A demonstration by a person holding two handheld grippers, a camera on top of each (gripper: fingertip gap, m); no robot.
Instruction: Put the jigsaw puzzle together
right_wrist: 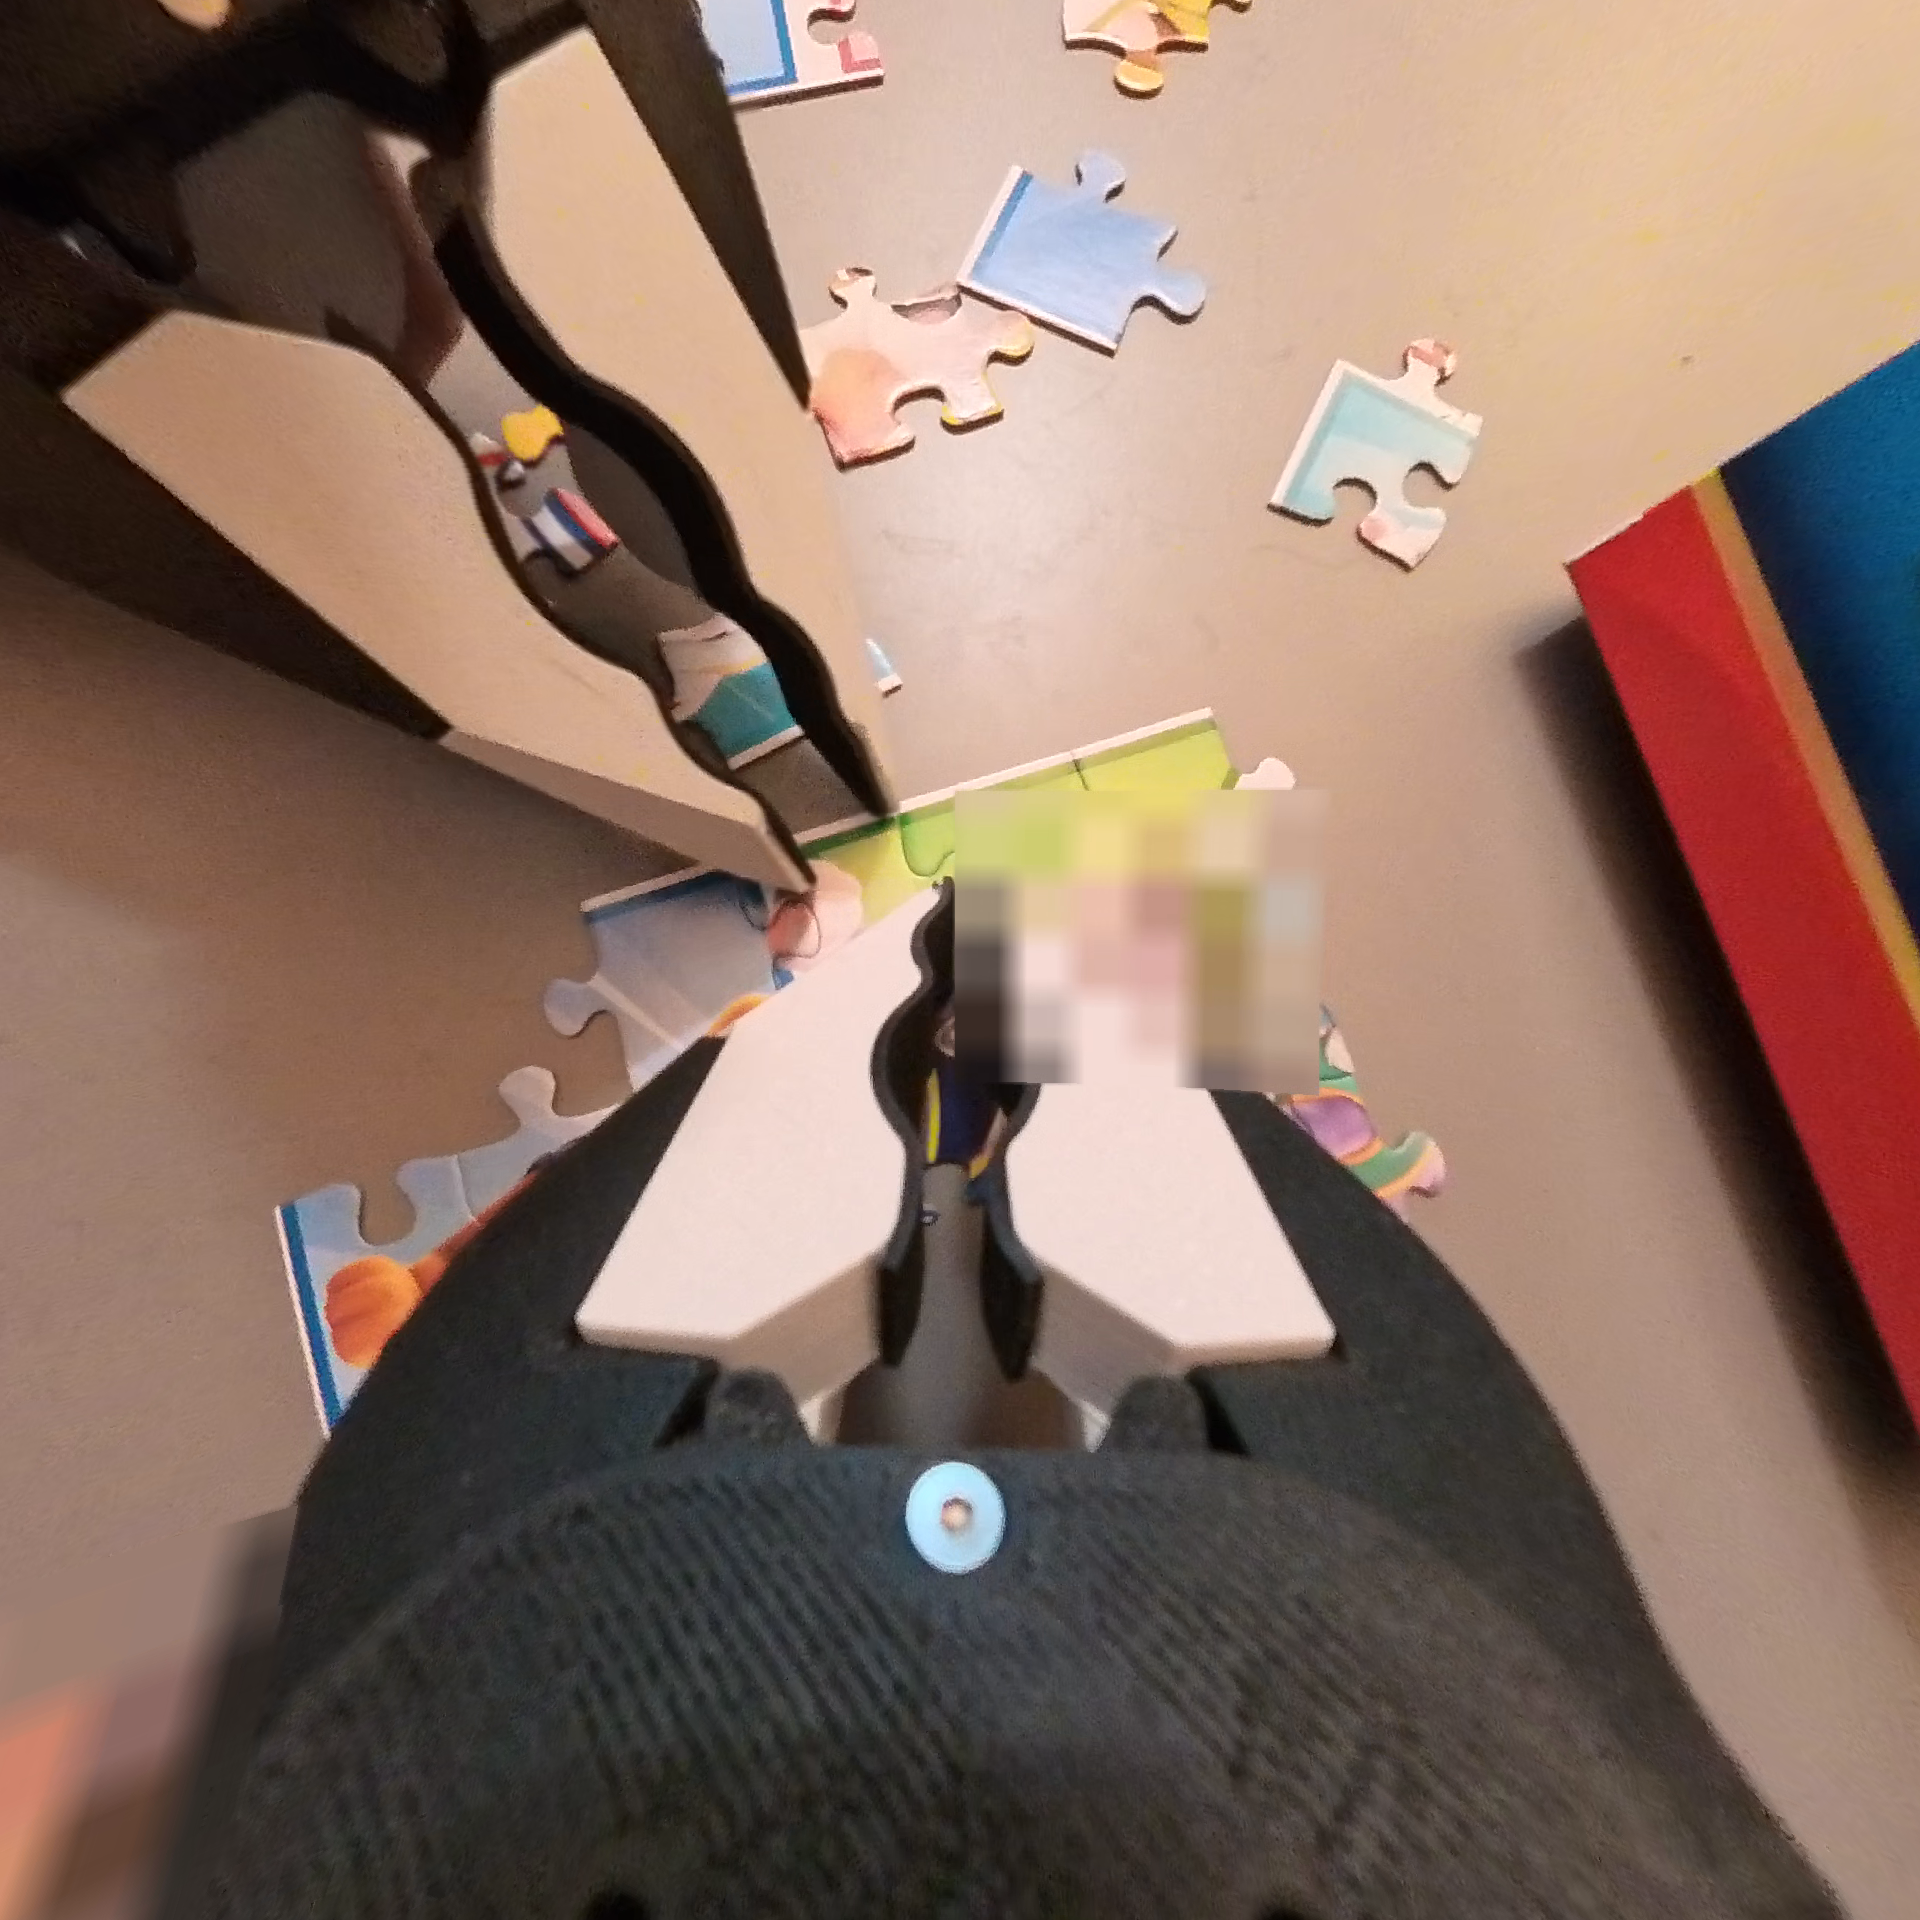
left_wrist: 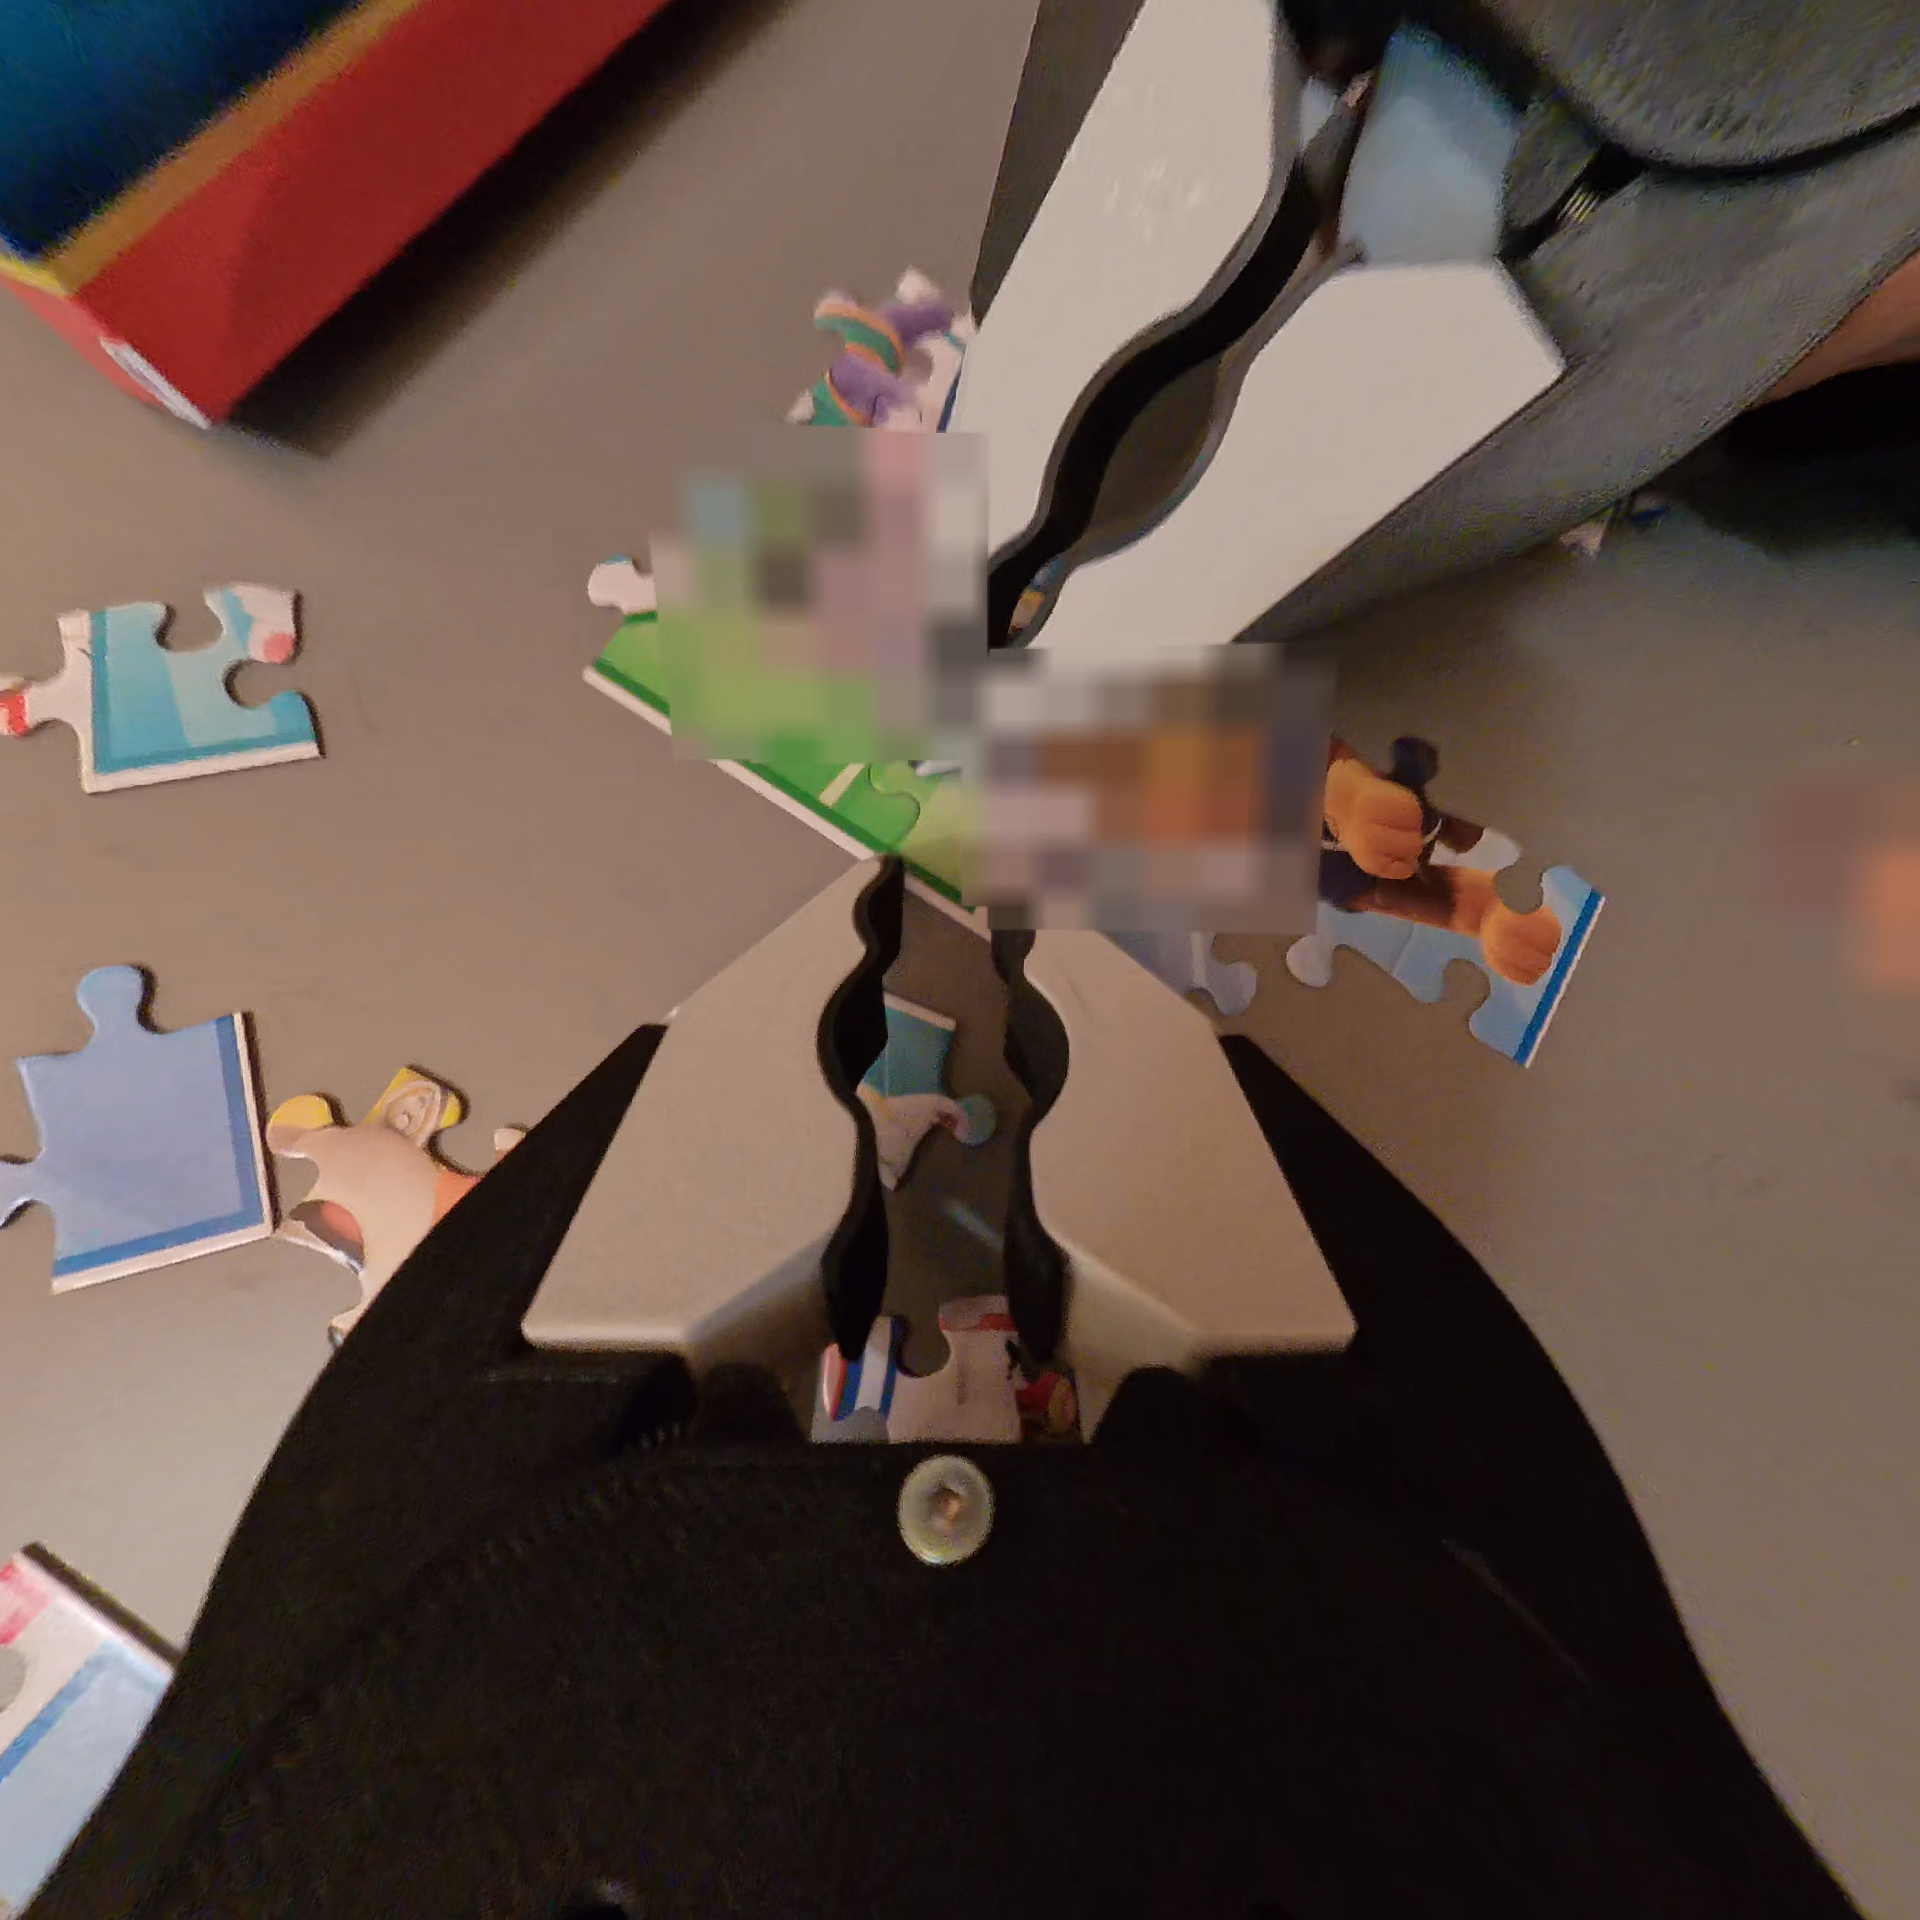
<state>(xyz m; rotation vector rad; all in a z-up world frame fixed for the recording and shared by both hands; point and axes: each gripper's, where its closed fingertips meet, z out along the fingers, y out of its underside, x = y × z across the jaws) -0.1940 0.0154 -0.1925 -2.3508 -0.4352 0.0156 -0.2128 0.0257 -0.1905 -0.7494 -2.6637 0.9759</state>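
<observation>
Two hand-held grippers meet over a partly joined jigsaw puzzle (left_wrist: 831, 800) lying flat on a grey bench (left_wrist: 468, 914). The left hand-held gripper (left_wrist: 940, 883) has its jaws narrow, a slim gap between them, tips just at the green-edged border of the joined pieces; whether they pinch that edge cannot be told. The right hand-held gripper (left_wrist: 1013, 613) comes in from the opposite side, jaws closed at the tips, down over the same joined pieces; whether it pins a piece cannot be told.

Only the left wrist view shows a grey sleeve (left_wrist: 1714, 73) behind the right tool. Only the right wrist view shows the puzzle's straight green edge (right_wrist: 1091, 764) running left to right. Loose pieces (left_wrist: 156, 1122) and a red and blue box (left_wrist: 312, 208) lie nearby.
</observation>
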